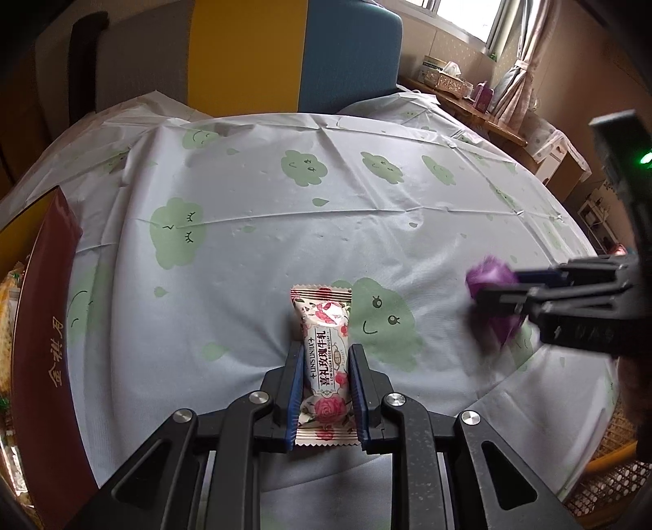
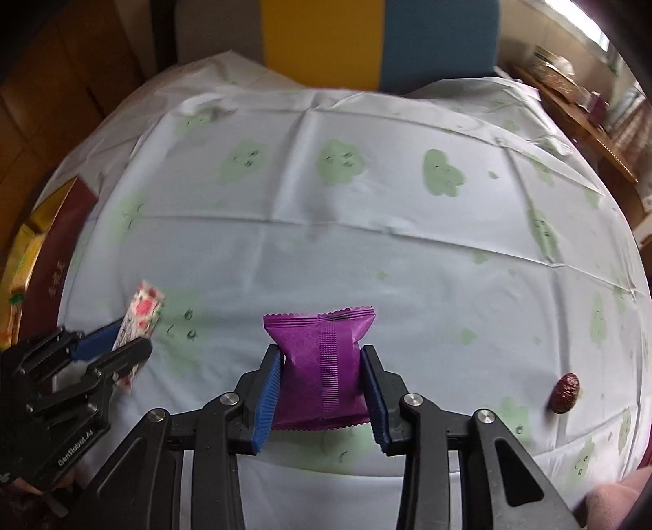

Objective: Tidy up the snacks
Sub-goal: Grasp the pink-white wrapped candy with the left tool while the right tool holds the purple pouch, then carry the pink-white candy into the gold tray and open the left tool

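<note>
- Your daylight enters by the window [image 1: 468,20] at upper right; soft, dim.
- Your right view smears the tablecloth [image 2: 366,244]; purple packet [image 1: 489,293] blurred.
- Edges bow, corners blacken.

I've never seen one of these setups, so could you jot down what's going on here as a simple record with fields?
Surface: table under a pale tablecloth printed with green clouds
Left gripper: closed on a rose-patterned nougat packet
Right gripper: closed on a purple snack packet
Loose item: one dried red date on the cloth, to the right of the purple packet
Container: dark red box at the left edge, with snacks inside
</note>
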The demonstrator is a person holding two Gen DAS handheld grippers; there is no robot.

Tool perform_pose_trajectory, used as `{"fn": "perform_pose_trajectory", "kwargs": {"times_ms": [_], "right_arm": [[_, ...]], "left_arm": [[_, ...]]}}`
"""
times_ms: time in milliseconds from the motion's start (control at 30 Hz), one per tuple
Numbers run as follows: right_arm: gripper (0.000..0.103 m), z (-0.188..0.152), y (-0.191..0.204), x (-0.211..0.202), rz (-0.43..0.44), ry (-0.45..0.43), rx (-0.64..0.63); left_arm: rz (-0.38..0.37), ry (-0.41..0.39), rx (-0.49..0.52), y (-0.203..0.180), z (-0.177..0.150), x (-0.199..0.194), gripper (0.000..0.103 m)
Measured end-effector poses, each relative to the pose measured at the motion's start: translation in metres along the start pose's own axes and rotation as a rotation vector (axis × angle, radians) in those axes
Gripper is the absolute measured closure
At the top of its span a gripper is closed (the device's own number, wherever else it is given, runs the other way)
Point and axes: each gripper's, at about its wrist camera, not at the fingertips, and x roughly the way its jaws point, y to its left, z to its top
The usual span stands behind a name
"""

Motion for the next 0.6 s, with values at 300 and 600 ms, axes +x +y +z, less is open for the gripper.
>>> {"fn": "perform_pose_trajectory", "kwargs": {"times_ms": [300,600], "right_arm": [[0.063,-0.005,-0.004,0.017,-0.003,0.047,0.003],[0.063,-0.012,-0.007,0.031,-0.022,0.072,-0.017]], "left_arm": [[-0.031,-0.010,-0.045,0.006,-0.002,-0.001,0.080],[0.019,-0.010,-0.022,-0.003,-0.004,-0.009,0.083]]}}
